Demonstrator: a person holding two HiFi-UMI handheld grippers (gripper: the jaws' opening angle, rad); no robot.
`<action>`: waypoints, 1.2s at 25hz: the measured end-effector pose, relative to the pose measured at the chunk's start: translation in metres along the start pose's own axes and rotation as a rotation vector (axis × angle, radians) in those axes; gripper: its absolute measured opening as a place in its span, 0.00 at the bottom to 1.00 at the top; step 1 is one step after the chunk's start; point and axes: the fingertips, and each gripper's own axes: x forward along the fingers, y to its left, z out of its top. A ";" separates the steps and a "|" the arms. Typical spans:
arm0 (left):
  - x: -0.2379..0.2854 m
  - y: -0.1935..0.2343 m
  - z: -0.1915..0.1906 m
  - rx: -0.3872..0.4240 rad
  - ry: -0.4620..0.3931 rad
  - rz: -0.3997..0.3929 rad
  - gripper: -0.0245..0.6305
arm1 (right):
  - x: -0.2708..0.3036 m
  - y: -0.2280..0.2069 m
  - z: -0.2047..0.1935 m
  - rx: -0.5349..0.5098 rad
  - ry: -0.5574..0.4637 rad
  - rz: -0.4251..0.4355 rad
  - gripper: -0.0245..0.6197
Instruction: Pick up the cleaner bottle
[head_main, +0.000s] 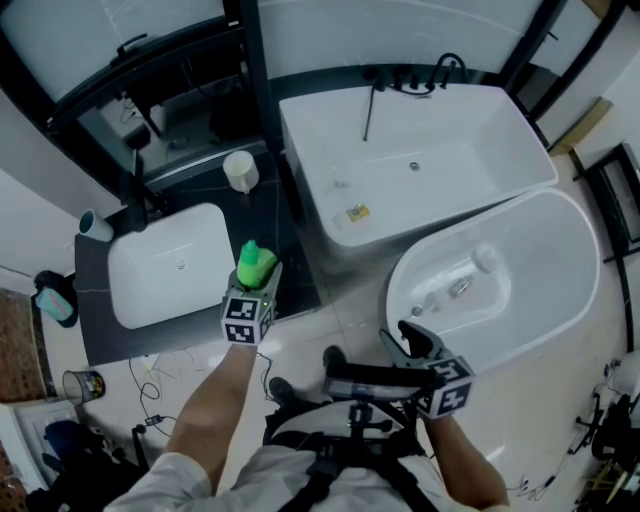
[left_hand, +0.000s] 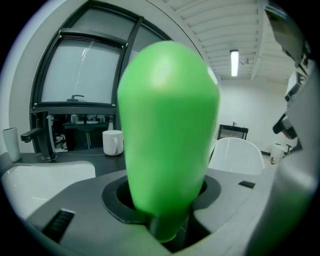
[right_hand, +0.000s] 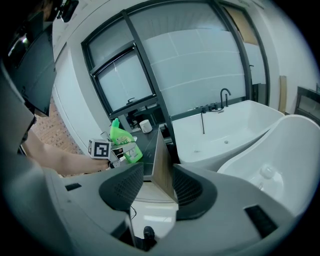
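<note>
Left hand-held gripper (head_main: 255, 286): clenched on the green bottle (left_hand: 167, 135). In the left gripper view the bottle fills the centre of the frame, and its narrow end runs down between the two jaws.

Bottle position, head view: centre-left of the frame, over the dark worktop (head_main: 292, 262), just right of the white sink (head_main: 170, 268). In the right gripper view it sits left of centre and leans a little in the grip. No view shows whether its base touches the worktop.

Right hand-held gripper (head_main: 408, 340): released, jaws apart, nothing between them. In the head view it is at lower centre-right, well apart from the bottle, near the rim of the oval tub (head_main: 560, 300). Its own view looks past the jaws at the worktop's corner.

Other items, head view:
- White mug (head_main: 241, 171) on the worktop, above the bottle in the frame.
- Black tap (head_main: 137, 188) at the sink's upper left.
- Rectangular tub (head_main: 500, 130) at upper right.
</note>
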 end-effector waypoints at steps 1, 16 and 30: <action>0.000 0.000 0.001 0.002 -0.005 0.003 0.32 | 0.000 0.000 0.000 0.001 0.001 0.000 0.32; -0.023 -0.005 0.050 -0.053 -0.098 -0.011 0.30 | 0.011 0.005 0.006 -0.009 -0.009 0.032 0.32; -0.097 0.000 0.119 -0.065 -0.262 0.026 0.30 | 0.023 0.039 0.029 -0.038 -0.063 0.126 0.32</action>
